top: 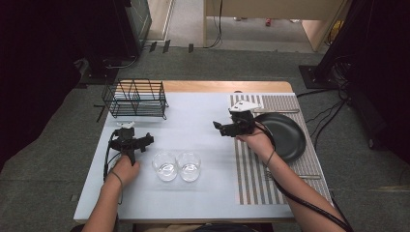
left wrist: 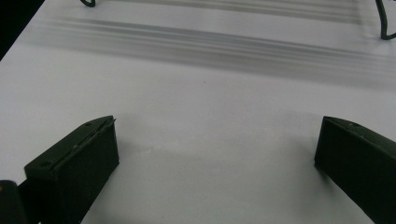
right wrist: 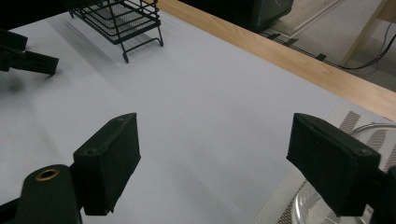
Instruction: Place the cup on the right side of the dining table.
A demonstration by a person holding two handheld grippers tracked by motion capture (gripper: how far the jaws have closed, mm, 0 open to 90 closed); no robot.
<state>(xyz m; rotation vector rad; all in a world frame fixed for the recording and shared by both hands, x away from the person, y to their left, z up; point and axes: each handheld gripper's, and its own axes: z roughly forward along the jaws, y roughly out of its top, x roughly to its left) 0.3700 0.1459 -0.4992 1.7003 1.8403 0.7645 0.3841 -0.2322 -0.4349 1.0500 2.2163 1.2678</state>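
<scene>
Two clear empty glasses (top: 166,166) (top: 189,166) stand side by side near the table's front middle. My left gripper (top: 132,138) is held just left of them and short of the black wire rack (top: 135,99). Its jaws stand wide open over bare table (left wrist: 215,140), and the rack's feet (left wrist: 384,28) show ahead. My right gripper (top: 231,126) hovers at the left edge of the striped placemat (top: 251,174), beside the black plate (top: 287,137). It is open too (right wrist: 210,154), with nothing between its jaws.
The rack (right wrist: 116,18) stands at the back left, near the wooden table edge (right wrist: 289,60). A curved clear rim (right wrist: 373,128) shows over the placemat (right wrist: 280,205) by my right jaw. The left gripper (right wrist: 25,58) appears far off. Cables trail over the floor at the right.
</scene>
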